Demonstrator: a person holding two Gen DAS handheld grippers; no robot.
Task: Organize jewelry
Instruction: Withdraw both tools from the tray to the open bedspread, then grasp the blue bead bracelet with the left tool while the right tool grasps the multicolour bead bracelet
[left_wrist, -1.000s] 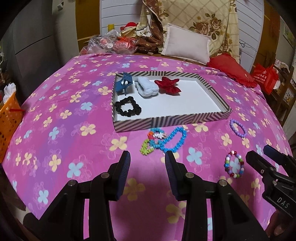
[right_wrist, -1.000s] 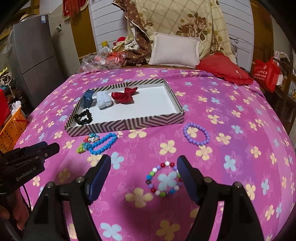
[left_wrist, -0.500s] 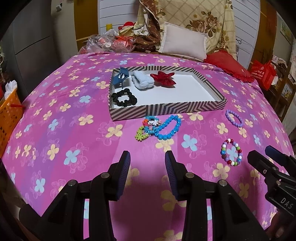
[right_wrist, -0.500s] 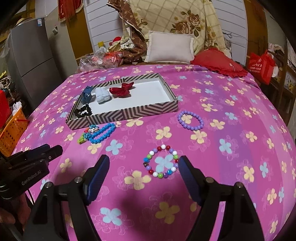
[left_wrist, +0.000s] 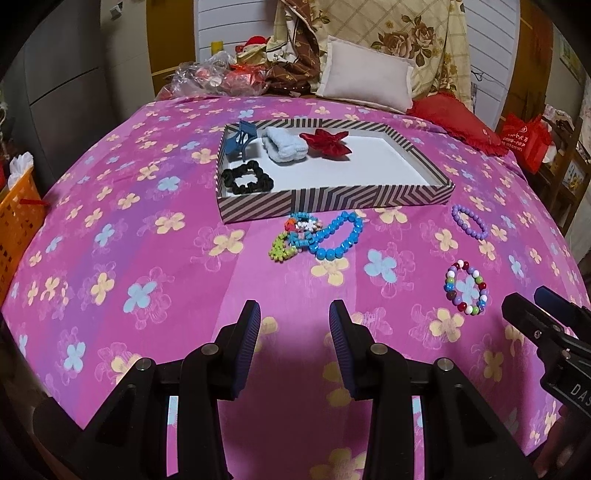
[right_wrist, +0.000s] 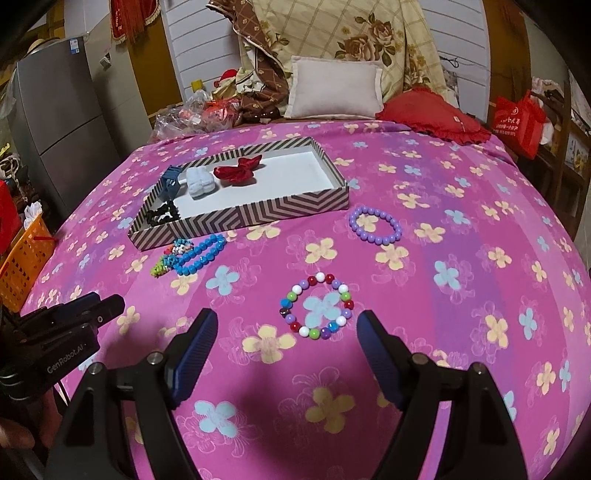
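A striped tray (left_wrist: 332, 197) (right_wrist: 295, 206) lies on the pink flowered bedspread. It holds a black scrunchie (left_wrist: 246, 180), a blue hair claw (left_wrist: 240, 139), a pale blue scrunchie (left_wrist: 284, 147) and a red bow (left_wrist: 325, 142). In front of it lie a blue bead bracelet (left_wrist: 337, 236) (right_wrist: 201, 254) tangled with a small colourful bracelet (left_wrist: 291, 238), a purple bracelet (left_wrist: 470, 221) (right_wrist: 375, 226) and a multicolour bracelet (left_wrist: 466, 293) (right_wrist: 317, 311). My left gripper (left_wrist: 292, 317) is open and empty, short of the blue bracelet. My right gripper (right_wrist: 284, 326) is open, just short of the multicolour bracelet.
Pillows (right_wrist: 334, 86) and a red cushion (right_wrist: 432, 114) lie at the bed's far end, with plastic bags (left_wrist: 207, 79) at the far left. An orange basket (left_wrist: 18, 221) stands off the left side, a red bag (right_wrist: 517, 120) off the right.
Both grippers have pulled back and risen slightly, so the tray and bracelets sit farther away in view. Nothing was grasped.
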